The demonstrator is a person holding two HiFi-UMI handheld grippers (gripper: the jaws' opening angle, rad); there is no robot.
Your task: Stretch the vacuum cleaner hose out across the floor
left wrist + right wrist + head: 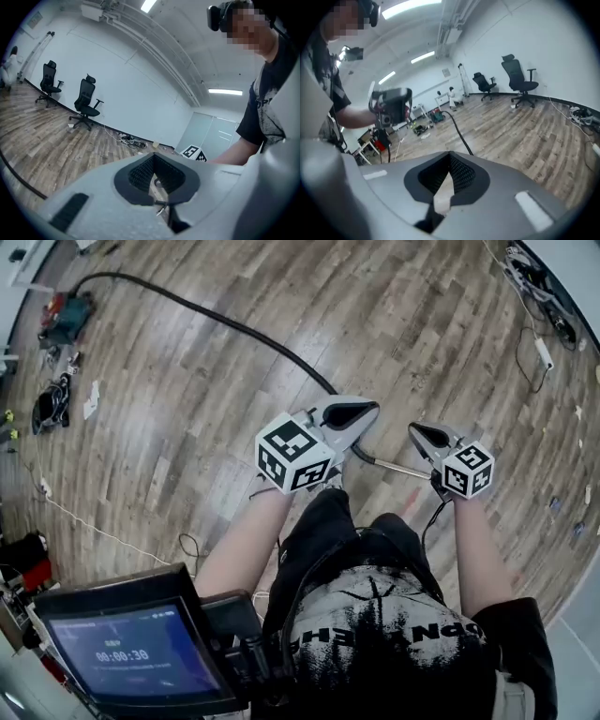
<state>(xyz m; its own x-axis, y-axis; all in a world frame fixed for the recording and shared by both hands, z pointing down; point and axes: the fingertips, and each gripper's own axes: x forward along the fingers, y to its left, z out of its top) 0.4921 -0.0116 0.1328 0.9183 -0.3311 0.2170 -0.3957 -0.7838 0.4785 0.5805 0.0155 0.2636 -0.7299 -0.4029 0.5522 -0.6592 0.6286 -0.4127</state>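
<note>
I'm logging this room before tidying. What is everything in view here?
hose: one, black, across the wood floor from upper left toward the claws
vacuum cleaner: one, teal and red, upper left, at the hose's far end
metal tube: one, silver, seen between the claws
office chairs: two, black, by the white wall
power strip: one, white, upper right floor edge
screen device: one, black, lower left, showing a timer
left claw: one, grey, shut, empty, marker cube behind
right claw: one, grey, shut, empty, marker cube behind

Black T-shirt [398,648] with white print
</note>
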